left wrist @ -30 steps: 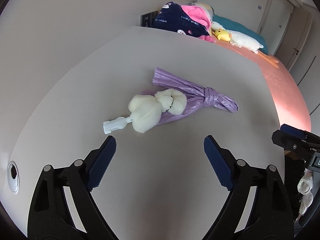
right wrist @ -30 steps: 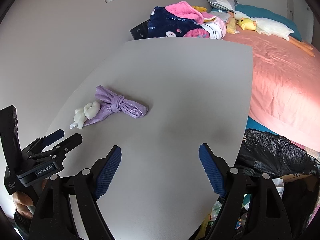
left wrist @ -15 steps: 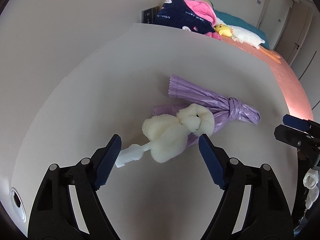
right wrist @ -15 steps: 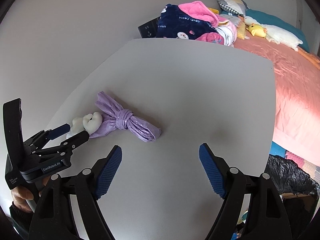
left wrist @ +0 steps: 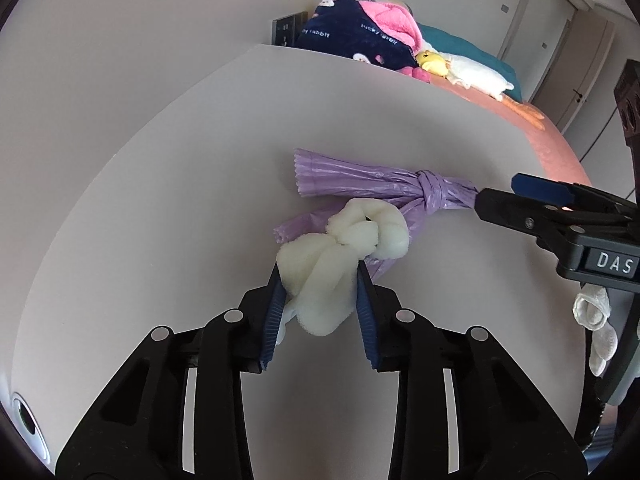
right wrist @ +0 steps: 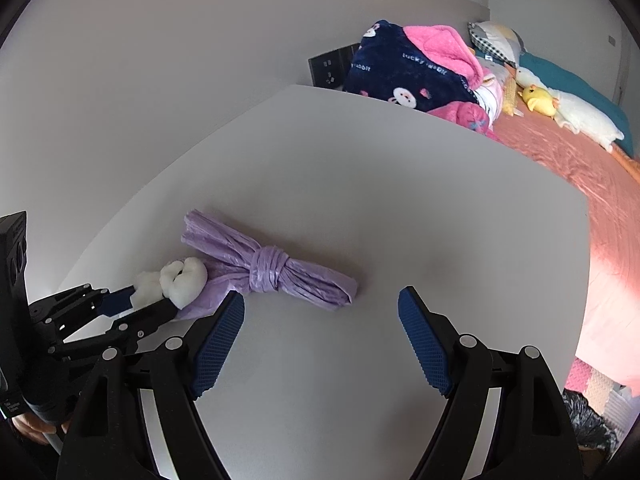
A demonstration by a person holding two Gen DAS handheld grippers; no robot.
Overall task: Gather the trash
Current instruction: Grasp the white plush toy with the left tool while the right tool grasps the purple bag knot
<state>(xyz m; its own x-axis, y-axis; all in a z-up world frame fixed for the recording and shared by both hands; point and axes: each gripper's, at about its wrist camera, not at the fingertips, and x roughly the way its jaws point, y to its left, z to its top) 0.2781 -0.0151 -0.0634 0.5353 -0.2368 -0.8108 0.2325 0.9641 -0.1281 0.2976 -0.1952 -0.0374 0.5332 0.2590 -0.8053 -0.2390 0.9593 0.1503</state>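
Observation:
A knotted white foam wad (left wrist: 340, 252) lies on the grey table (left wrist: 168, 208), partly on a knotted purple plastic bag (left wrist: 384, 188). My left gripper (left wrist: 318, 280) is shut on the near end of the foam wad. In the right wrist view the foam wad (right wrist: 176, 280) and the left gripper (right wrist: 132, 304) sit at the left, and the purple bag (right wrist: 272, 272) lies just beyond my right gripper (right wrist: 320, 320). The right gripper is open and empty, its left finger close to the bag. It also shows in the left wrist view (left wrist: 520, 196) by the bag's right end.
A bed with a pink sheet (right wrist: 600, 184) runs along the table's right side, with a navy and pink blanket pile (right wrist: 416, 72) and plush toys (right wrist: 568, 112) at the far end. A black bin bag (right wrist: 588, 420) sits low at the right. A wall (right wrist: 160, 80) borders the table's left.
My left gripper moved forward and closed on the white foam wad. My right gripper moved forward and left, up to the purple bag, still open.

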